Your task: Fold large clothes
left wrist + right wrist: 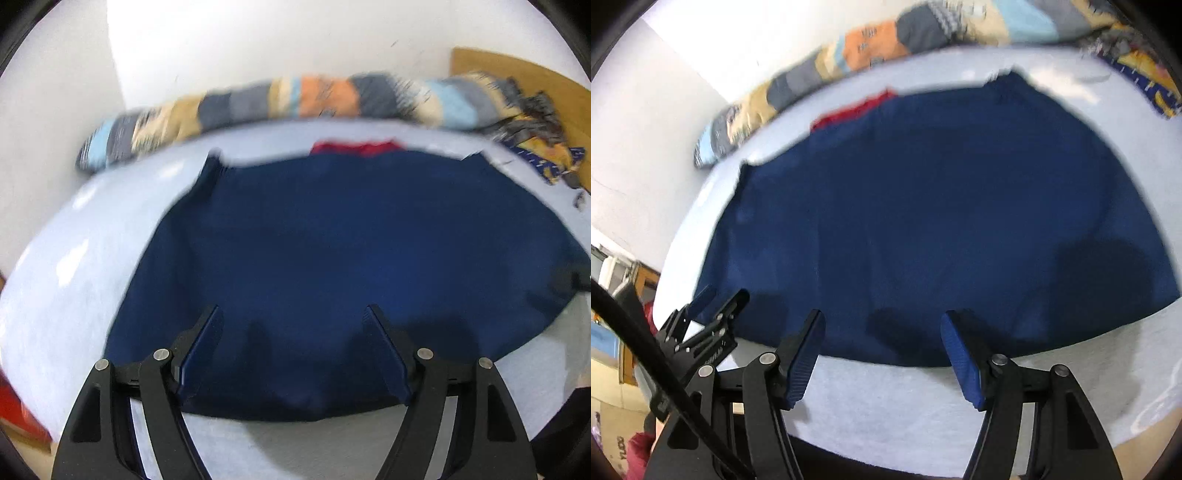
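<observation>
Across the pale bed sheet (66,266) your dark blue garment (351,251) is lying spread flat, a red piece (356,147) peeking past its far edge. Your left gripper (293,347) and right gripper (882,350) are both hovering over the near hem with jaws wide apart, gripping nothing. Pinching only one layer, or snagging the sheet, could be spoiling your fold. Motion blur is hiding seams; sleeves are hard to make out beside the striped blanket (295,99).

Left claw (293,314) jaws spread wide, empty. Right claw (882,319) likewise spread, empty. Both level, side by side, pointing forward.
</observation>
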A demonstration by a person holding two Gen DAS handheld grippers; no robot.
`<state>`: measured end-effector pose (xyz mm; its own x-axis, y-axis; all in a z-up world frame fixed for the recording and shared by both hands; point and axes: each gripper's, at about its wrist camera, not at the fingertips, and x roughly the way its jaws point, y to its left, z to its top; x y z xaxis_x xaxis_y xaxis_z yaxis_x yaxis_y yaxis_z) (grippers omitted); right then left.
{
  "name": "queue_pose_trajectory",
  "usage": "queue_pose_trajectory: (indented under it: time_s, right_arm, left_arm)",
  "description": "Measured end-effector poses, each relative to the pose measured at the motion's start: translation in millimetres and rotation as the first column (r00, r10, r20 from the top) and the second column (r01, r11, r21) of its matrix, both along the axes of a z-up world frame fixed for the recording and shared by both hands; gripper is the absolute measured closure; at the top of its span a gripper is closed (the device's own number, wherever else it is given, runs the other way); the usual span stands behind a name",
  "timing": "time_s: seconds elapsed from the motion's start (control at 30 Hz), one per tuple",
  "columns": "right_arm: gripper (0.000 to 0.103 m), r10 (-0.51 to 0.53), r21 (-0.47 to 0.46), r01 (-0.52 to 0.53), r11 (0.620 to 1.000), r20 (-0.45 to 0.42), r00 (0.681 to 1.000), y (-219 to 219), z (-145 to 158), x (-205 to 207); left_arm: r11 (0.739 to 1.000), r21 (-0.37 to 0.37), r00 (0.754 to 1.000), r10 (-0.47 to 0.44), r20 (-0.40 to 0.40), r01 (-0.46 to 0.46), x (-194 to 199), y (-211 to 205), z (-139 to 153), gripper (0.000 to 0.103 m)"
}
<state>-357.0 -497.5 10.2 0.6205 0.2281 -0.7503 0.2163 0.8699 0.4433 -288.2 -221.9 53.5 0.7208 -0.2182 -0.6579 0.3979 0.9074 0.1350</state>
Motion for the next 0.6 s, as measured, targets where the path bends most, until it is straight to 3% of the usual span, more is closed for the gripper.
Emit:
queue_pose_trajectory:
  time_s: [0.1, 0.33, 0.6]
  right_arm:
    - [0.033, -0.05, 0.007, 0.05, 0.999, 0.019, 0.999, -14.1, 5.3, -4.6]
    - [0.032, -0.118, 0.101, 0.126, 0.987, -0.078, 0.99, -35.8, -21.9, -9.6]
    - [0.025, -0.115, 0.099, 0.124, 0.987, -0.089, 0.989, -33.5, -24.8, -5.7]
  left_arm:
    - [0.998, 0.026, 0.996, -0.057, 0.063, 0.056, -10.1, -14.6, 6.1, 0.026]
    - [0.996, 0.003, 0.993, -0.085, -0.076, 0.086, -5.3, -38.7, -26.5, 0.026]
    - [0.998, -0.006, 0.994, -0.068, -0.09, 0.068, -7.1, -40.0, -31.3, 0.026]
